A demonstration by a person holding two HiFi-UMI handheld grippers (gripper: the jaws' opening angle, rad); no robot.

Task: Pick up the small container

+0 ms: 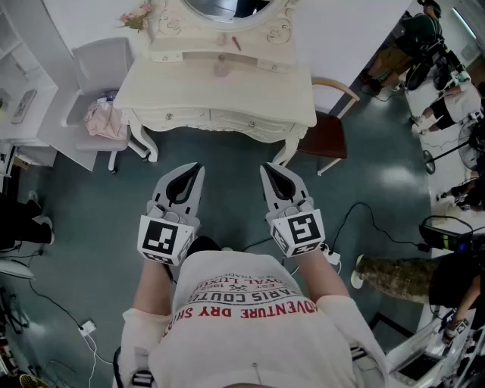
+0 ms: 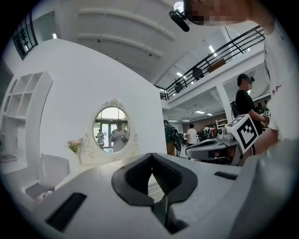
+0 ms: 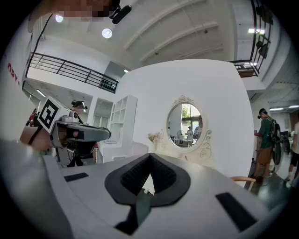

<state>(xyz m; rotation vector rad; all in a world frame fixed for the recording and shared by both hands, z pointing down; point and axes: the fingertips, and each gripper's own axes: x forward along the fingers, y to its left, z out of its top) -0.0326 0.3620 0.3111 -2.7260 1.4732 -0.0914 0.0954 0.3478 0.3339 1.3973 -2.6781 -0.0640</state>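
A small pinkish round container (image 1: 221,67) stands on the cream vanity counter (image 1: 227,97), under an oval mirror (image 1: 220,7) cut off by the frame's top edge. Its contents are too small to make out. A pale grey chair (image 1: 102,64) holds pink cloth (image 1: 102,120). The left gripper (image 1: 195,173) and right gripper (image 1: 267,173) are well short of the counter, each with its jaws together on nothing.

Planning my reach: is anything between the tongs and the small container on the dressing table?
Nothing visible. The left tongs and right tongs hang over floor short of the dressing table; only bare tabletop lies before the small container.
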